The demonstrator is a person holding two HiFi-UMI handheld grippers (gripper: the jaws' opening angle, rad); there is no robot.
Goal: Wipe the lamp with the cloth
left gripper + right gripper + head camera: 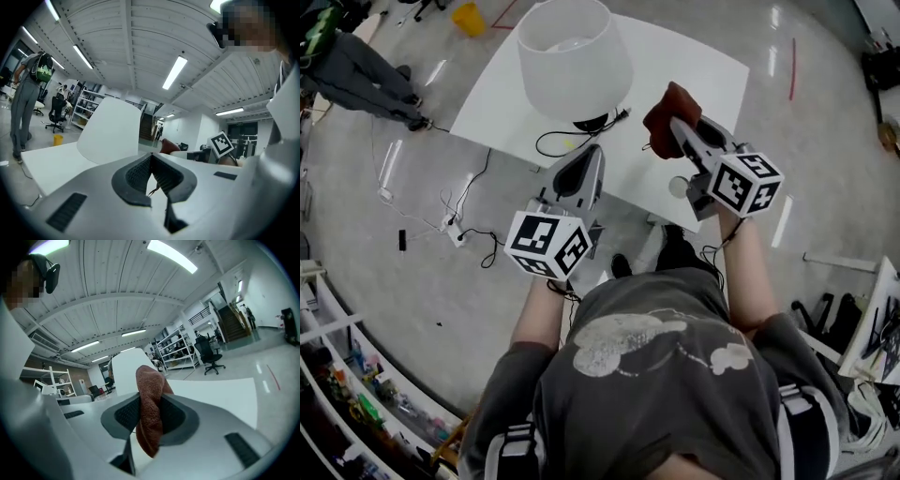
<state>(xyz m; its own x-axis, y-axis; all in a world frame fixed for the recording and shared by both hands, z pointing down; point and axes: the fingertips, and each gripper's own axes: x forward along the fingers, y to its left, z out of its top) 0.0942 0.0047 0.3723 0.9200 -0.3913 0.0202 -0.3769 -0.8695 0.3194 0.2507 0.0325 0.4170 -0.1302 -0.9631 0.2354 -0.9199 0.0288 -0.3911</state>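
The right gripper [680, 131] is clenched on the cloth [664, 112] over the table's [703, 66] near edge. The lamp [572, 56] stands upright just to its left, toward the near-left edge. The left gripper [589, 161], jaws together and empty, points at the lamp's base.

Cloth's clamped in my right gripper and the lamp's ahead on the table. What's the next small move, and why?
Probably ease the right gripper left and forward until the cloth meets the lamp shade. Its jaws are shut on the cloth, but the cloth hangs beside the shade, not touching it. The left gripper, shut and empty, can wait.
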